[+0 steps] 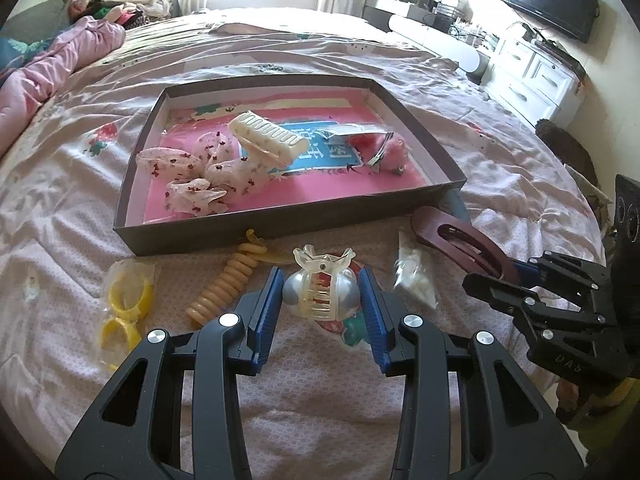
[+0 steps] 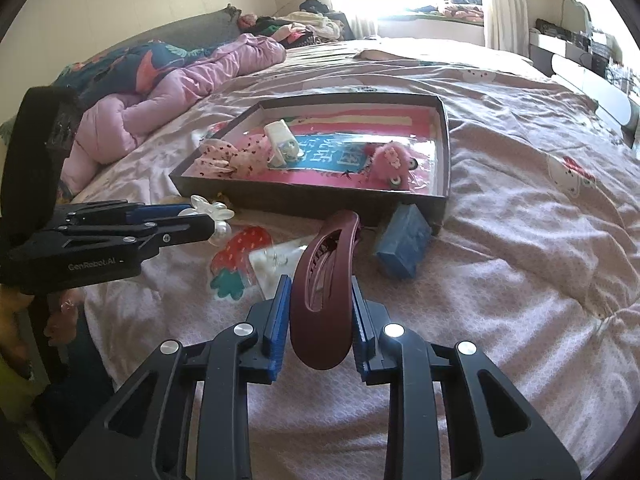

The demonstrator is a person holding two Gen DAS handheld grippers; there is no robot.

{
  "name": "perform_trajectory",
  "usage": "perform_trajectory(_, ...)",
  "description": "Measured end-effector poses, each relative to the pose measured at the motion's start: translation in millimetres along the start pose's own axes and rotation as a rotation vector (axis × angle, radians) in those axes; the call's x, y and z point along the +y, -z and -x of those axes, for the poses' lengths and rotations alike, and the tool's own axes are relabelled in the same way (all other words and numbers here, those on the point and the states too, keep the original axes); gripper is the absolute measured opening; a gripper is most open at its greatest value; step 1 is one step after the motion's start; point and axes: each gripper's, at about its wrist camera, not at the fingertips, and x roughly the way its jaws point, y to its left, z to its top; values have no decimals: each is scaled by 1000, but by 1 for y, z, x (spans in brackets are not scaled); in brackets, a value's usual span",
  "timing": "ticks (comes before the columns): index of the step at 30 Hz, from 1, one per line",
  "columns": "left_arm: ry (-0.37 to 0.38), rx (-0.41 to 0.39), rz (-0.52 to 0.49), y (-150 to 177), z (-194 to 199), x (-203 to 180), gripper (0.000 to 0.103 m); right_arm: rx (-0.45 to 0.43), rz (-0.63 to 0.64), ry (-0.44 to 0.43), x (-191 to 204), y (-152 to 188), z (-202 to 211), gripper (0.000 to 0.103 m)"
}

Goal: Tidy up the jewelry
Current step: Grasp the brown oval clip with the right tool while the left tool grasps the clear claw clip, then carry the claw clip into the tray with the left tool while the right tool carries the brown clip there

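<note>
— Two clips are gripped at this moment. The left tongs (image 1: 322, 294) pinch a clear claw clip with a silvery pearl body (image 1: 320, 292), blue pads pressed on both its sides, just above the bedspread (image 1: 280, 412) and close to the near wall of the box (image 1: 248, 232).

— And the other?

— The right tongs (image 2: 320, 320) squeeze a maroon oval hair clip (image 2: 322, 292) by its rounded end; its far tip pokes up toward the box's near right corner, beside one blue block (image 2: 404, 246) that leans against that wall.

— How much room is there along the edges?

— The box sits low-walled and open on top. Its right front floor is bare pink, and so is a strip along the near wall. The bed to the right of the box is open quilt.

— What is inside, counted?

— One white comb-style clip (image 1: 268, 138), one floral fabric bow (image 1: 196, 170), one pink fuzzy piece (image 1: 390, 152) with a clear wrapper over it.

— And outside?

— One beige spiral hair tie (image 1: 228, 284) touching the box's front wall, two yellow rings (image 1: 124, 308) in a clear bag to the left, one small clear packet of white bits (image 1: 416, 280) between the two tongs. A pink duvet (image 2: 176, 88) is bunched well away at the head of the bed.
</note>
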Motion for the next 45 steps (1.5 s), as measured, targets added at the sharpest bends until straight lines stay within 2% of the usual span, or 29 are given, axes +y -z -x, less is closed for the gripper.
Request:
perform_trajectory(11,10,-44,22,-17,15,4,31,-46,4,-22,3,-13,18,26)
perform_trajectory(12,10,-48,22,-20,16,5,31,-49,6,-23,3,-14,18,21)
perform_trajectory(13,10,-50,22,-22,17,5,31,-52,10,-27,3,-17,20,9)
perform_trajectory(15,8,-58,23,-28,19,6,31,-55,15,-27,4,-22,20,8)
perform_trajectory(29,14,-70,38,-50,15,16,31,-93,26,-28,-3,-44,22,8)
perform_trajectory(45,1,-76,76,-72,0,31,31,-176,40,17,-24,-107,16,8)
